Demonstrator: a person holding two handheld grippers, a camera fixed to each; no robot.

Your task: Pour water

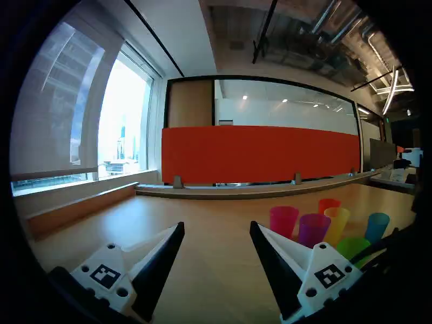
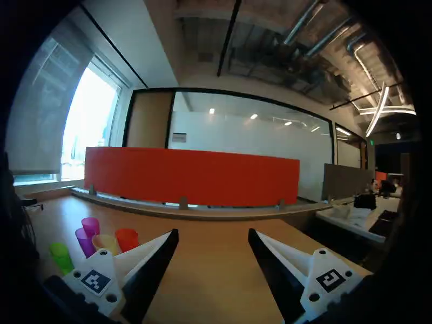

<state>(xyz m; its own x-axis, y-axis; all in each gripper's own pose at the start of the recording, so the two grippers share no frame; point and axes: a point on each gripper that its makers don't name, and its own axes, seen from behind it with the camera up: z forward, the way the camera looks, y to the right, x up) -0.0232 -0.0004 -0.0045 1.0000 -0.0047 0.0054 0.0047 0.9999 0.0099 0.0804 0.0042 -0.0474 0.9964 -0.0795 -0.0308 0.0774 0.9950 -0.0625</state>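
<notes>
The left gripper (image 1: 216, 227) and right gripper (image 2: 213, 233) are both wide open, holding nothing. The bright cups (image 1: 314, 228) stand between them and look nearer the left gripper, on its right.

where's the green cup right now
In the left gripper view the green cup stands at lower right, nearest the camera, just in front of the yellow cup and blue cup.

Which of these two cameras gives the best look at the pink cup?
The left gripper view: the pink cup stands large and nearly whole on the table, beside the purple cup. In the right gripper view it is smaller, off to the side, its base hidden behind the purple cup.
</notes>
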